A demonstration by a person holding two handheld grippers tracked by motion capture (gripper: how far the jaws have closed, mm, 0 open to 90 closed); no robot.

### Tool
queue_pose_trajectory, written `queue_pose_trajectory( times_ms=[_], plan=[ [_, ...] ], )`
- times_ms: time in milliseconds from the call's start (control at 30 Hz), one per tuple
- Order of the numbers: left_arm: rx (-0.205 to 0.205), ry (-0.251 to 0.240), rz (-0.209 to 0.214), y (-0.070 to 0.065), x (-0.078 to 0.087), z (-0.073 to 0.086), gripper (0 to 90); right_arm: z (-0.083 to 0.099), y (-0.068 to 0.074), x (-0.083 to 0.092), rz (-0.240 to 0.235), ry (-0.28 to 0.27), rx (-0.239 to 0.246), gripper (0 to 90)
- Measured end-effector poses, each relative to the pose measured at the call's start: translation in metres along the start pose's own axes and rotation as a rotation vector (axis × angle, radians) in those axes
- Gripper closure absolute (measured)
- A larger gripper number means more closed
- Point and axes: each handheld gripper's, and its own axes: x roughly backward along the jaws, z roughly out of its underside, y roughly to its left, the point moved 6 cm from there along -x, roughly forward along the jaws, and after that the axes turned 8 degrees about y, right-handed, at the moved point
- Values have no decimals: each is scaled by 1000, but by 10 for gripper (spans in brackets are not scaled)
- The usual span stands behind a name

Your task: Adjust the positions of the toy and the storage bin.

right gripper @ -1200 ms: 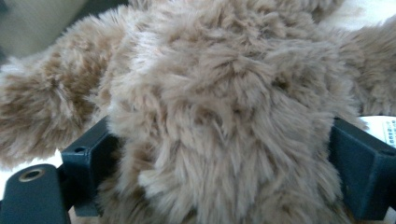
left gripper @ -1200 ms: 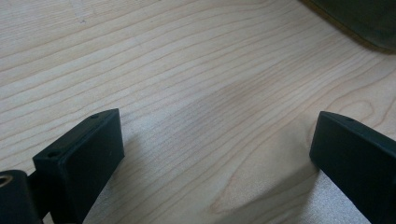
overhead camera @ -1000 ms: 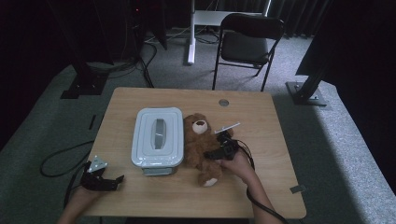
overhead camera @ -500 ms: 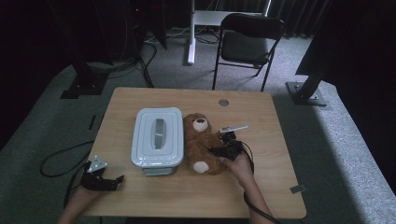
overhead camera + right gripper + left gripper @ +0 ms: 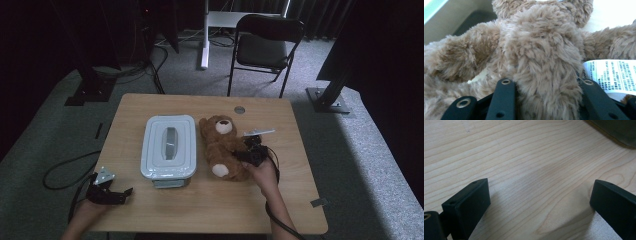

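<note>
Wooden table (image 5: 300,200), seen from above. Teddy bear (image 5: 222,147), brown plush, lies just right of table centre, head toward 12 o'clock, one pale foot sole toward 6. Its left flank is just beside, possibly touching, a pale blue-grey lidded storage box (image 5: 169,146) at its 9 o'clock; the box lid has a recessed handle.

Right gripper (image 5: 246,154) sits at the bear's 3 o'clock, held by the right hand (image 5: 263,172), forearm entering from 5 o'clock. Its jaws have just been closing, and the bear is between them. In the right gripper view, both black jaws press into a thick fold of fur (image 5: 544,62), so the gripper is clamped on the bear. A white printed care label (image 5: 614,75) hangs at the right jaw, toward 3 o'clock.

Left gripper (image 5: 125,192) rests at the table's near left corner, about 8 o'clock from the box and well apart from it, held by the left hand (image 5: 90,210). In the left gripper view, its jaws stand wide apart over bare wood grain (image 5: 536,170), with nothing between them.

A folding chair (image 5: 265,45) stands on the carpet beyond the table at 12 o'clock.
</note>
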Motion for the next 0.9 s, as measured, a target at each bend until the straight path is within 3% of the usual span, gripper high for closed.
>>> queue_pose_trajectory(
  times_ms=[200,467,567,733,900],
  plan=[
    [0,0,0,0,0,0,36,-16,-19,23,52,-51,-38,648],
    [0,0,0,0,0,0,36,-42,-49,44,186,-68,-90,647],
    [0,0,0,0,0,0,36,-49,-61,48,225,-67,-110,647],
    [0,0,0,0,0,0,36,-58,-78,52,248,-80,-154,647],
    [0,0,0,0,0,0,36,-71,-107,48,353,-46,-205,646]
  ],
)
